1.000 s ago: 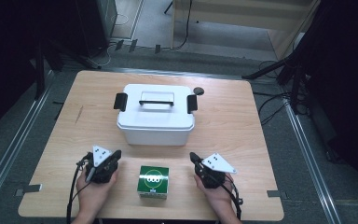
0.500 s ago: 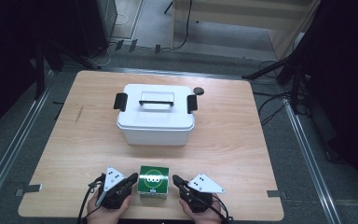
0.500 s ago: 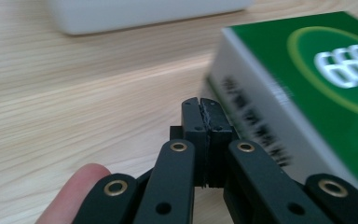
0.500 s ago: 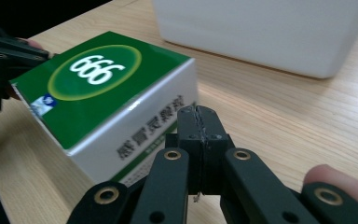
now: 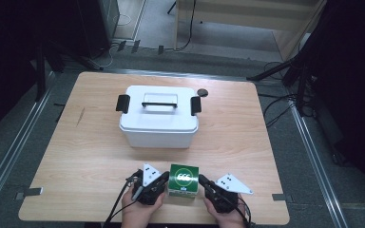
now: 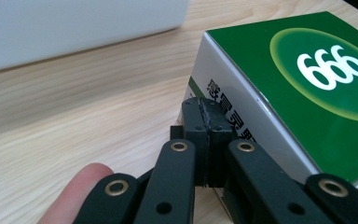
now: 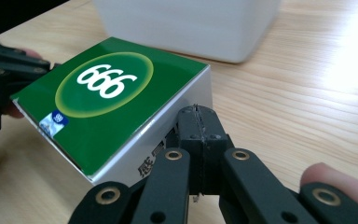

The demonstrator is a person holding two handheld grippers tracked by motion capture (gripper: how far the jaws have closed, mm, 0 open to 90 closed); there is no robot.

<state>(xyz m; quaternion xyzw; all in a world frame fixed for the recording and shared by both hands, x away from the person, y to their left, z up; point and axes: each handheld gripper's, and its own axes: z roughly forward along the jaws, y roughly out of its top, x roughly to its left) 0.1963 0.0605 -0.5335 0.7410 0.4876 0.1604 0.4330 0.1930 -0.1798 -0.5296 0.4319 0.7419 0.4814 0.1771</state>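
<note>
Hidden, cropped and blurred parts around the green box

In the left gripper view the green box point(image 6: 303, 88) runs off the right edge, and the closed jaws of the left gripper point(image 6: 206, 108) cover part of the black print on its white side, so the characters cannot be read in full. Behind the box the white container point(image 6: 74, 28) is a blur cut by the top edge. In the right gripper view the right gripper point(image 7: 196, 115) hides the print on the box's near side, and the small blue label point(image 7: 58, 119) is too small to read. In the high view the hands below the box are cut by the bottom edge; the dark round thing point(image 5: 202, 92) beyond the container is too small to identify.
</note>
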